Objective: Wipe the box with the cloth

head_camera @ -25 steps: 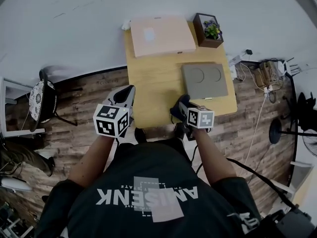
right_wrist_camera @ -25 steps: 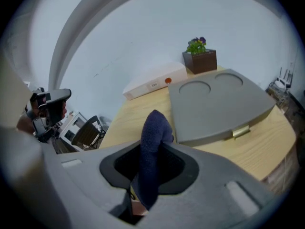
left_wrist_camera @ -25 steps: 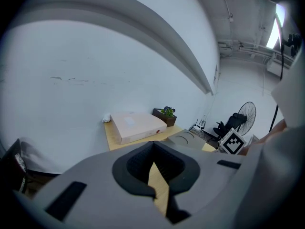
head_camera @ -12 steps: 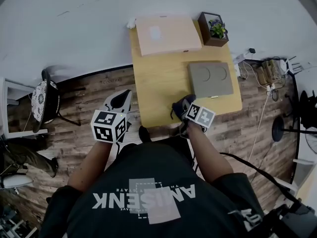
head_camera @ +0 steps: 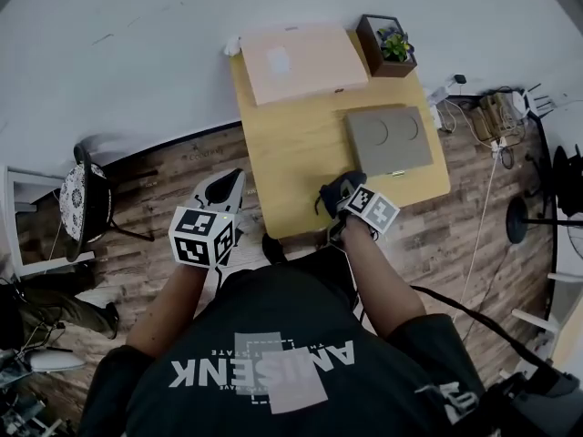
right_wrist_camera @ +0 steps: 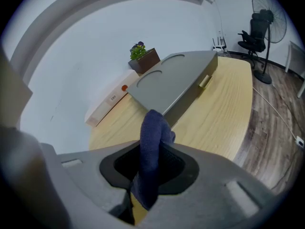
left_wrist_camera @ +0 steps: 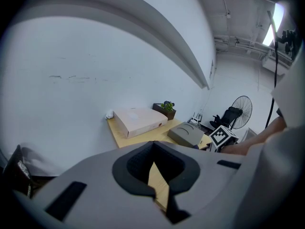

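Hidden: from the head view I can barely tell the cloth (right_wrist_camera: 152, 144) from the dark jaws of the right gripper (head_camera: 337, 198). Its lower end is lost between them.
Cloth: dark blue, bunched into an upright fold, over the near edge of the table (head_camera: 296, 167).
Right gripper: clamped on the cloth.
Left gripper (head_camera: 228, 184): jaws together, nothing between them, off the table's left side.
Grey box (head_camera: 387, 140): flat, two round recesses on top, on the table's right half, apart from the cloth.
Pink box (head_camera: 296, 62): table's far end; in the right gripper view I see it partly cut off by the grey box.
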`<state>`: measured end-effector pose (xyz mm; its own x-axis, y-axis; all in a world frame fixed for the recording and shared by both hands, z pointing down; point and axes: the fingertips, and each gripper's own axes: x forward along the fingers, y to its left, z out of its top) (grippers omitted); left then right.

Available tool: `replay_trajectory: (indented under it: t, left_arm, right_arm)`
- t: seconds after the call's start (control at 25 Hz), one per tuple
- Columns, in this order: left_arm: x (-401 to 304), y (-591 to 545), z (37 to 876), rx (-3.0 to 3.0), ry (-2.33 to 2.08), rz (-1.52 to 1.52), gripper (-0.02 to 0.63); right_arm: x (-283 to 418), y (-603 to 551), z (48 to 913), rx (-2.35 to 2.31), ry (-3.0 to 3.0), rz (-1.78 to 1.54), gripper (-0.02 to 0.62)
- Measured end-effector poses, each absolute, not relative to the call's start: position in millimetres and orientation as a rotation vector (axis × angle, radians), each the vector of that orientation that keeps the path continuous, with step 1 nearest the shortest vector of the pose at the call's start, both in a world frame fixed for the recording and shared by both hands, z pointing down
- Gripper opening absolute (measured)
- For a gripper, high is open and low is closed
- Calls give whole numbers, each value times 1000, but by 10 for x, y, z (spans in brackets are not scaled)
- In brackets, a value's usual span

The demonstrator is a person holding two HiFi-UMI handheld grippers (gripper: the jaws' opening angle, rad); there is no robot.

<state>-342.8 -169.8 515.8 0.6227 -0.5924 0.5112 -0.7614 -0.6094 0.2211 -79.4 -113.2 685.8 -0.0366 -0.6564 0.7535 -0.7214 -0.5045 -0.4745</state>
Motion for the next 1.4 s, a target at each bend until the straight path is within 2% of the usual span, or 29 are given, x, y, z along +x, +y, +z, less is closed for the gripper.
replay_trajectory:
  t: [0.44,1.4]
  left_arm:
    - [-3722,-1819,5081,2394,-1150,499,-2]
    - [-4028,-2030,5111,2262,-1306,472,-3]
  right_arm:
    - [-715,-1358,6849,2290,-1405,1606,84]
    - [-694,-2462,6805,2309,-1456,1599,84]
